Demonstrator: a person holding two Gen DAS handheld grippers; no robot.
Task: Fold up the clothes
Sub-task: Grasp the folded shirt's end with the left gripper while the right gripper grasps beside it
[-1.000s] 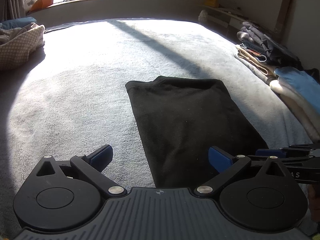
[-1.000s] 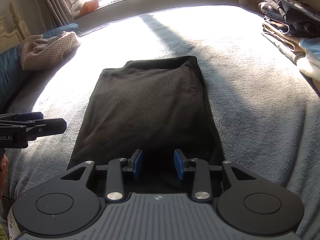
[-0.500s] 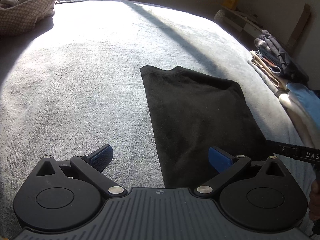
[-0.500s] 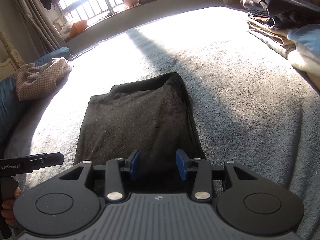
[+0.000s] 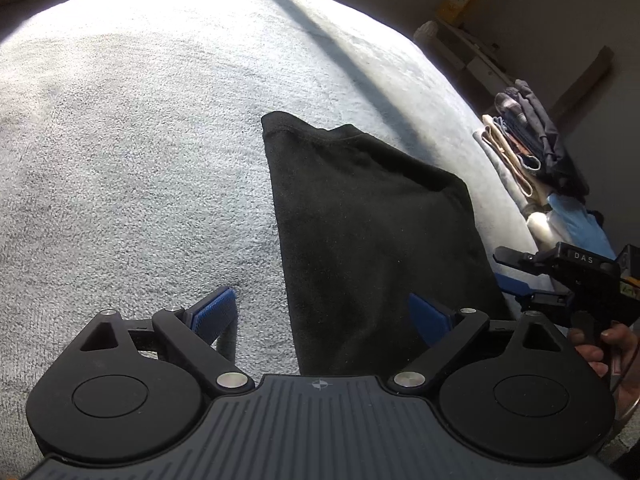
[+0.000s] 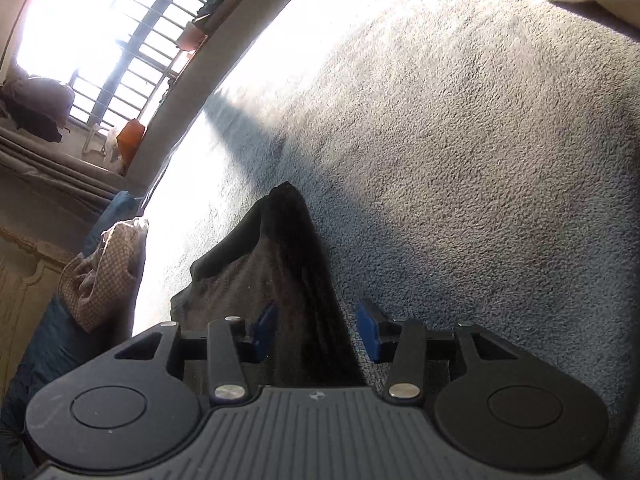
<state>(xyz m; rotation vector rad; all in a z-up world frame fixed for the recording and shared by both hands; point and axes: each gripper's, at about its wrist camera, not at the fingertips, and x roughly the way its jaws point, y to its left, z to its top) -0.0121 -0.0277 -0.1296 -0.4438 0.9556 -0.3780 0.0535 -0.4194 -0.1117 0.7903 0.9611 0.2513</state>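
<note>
A black garment, folded into a long strip, lies flat on the grey bedspread. My left gripper is open wide at the strip's near left corner, its left edge running between the fingers. My right gripper is open and tilted, low at the near right edge of the black garment, with the fabric edge lying between its blue pads. In the left wrist view the right gripper shows at the far right, held by a hand.
A stack of folded clothes and a blue garment sit along the bed's right edge. A checked cloth lies on a blue pillow at the left. The barred window is beyond the bed.
Both grippers have dropped closer to the garment's near end. The right one has rolled sideways and moved to the right edge; the left one has swung toward the left edge.
</note>
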